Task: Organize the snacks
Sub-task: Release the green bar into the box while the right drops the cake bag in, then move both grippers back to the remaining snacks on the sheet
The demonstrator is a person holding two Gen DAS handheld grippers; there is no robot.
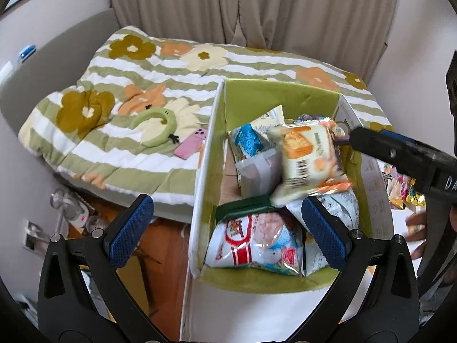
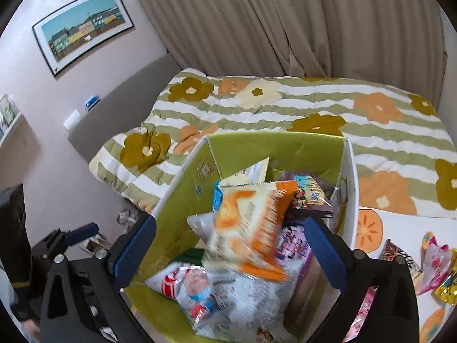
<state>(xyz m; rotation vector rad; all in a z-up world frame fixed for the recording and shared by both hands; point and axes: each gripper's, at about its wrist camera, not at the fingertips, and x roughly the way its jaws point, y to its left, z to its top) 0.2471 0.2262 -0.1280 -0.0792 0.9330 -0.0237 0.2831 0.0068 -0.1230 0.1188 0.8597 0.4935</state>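
I have both grippers over the green-lined box (image 1: 274,91), which sits on a table against the flowered quilt (image 1: 120,85); my left gripper (image 1: 228,231) is spread wide with nothing between its blue pads; my right gripper (image 2: 228,245) is released too, its jaws wide apart; the orange-and-cream snack packet (image 2: 251,228) shows blurred between them, touching neither pad, above the red-and-white bag (image 2: 185,285) and other packets in the box; more snacks (image 2: 434,265) lie on the table, right of the box.

My left tongs (image 1: 225,231) gape wide, angled down; my right tongs (image 2: 230,250) hang wide open too, gripping nothing.
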